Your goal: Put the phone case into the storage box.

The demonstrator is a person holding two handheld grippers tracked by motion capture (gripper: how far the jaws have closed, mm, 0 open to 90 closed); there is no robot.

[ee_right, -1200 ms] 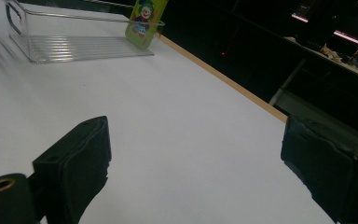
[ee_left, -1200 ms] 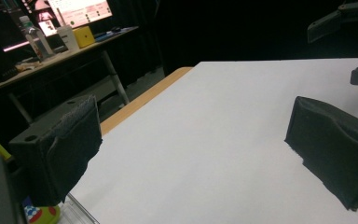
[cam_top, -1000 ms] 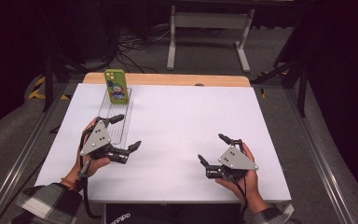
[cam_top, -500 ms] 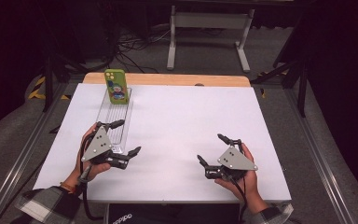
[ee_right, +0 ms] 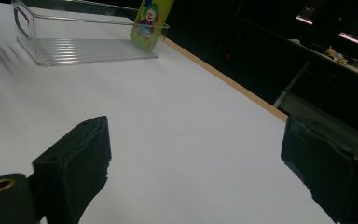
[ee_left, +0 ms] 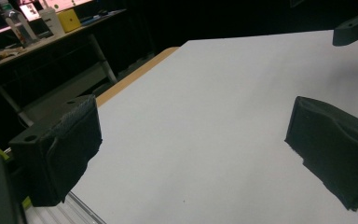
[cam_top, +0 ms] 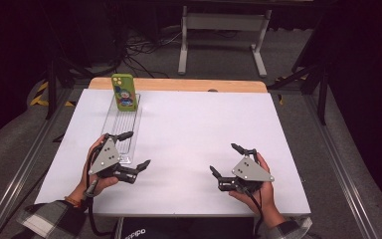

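A green phone point(cam_top: 124, 92) with a cartoon clown on its back stands upright at the far end of a long clear tray point(cam_top: 124, 124) on the left of the white table point(cam_top: 189, 124). My left gripper point(cam_top: 137, 148) is open over the tray's near end, with nothing between its jaws. In the left gripper view the left gripper point(ee_left: 191, 154) faces bare table. My right gripper point(cam_top: 223, 158) is open at the near right, also holding nothing. The right gripper view looks past the right gripper point(ee_right: 196, 172) to the tray point(ee_right: 74, 46) and the phone point(ee_right: 151, 21).
A wooden strip point(cam_top: 179, 84) borders the table's far edge. Beyond it stand a metal stand point(cam_top: 221, 22) and cables on the dark floor. The tip of the other gripper's finger point(ee_left: 354, 28) shows at the top right of the left gripper view.
My left gripper has drifted slightly toward the near edge by the tray's end. The right gripper has barely moved. Both stay open.
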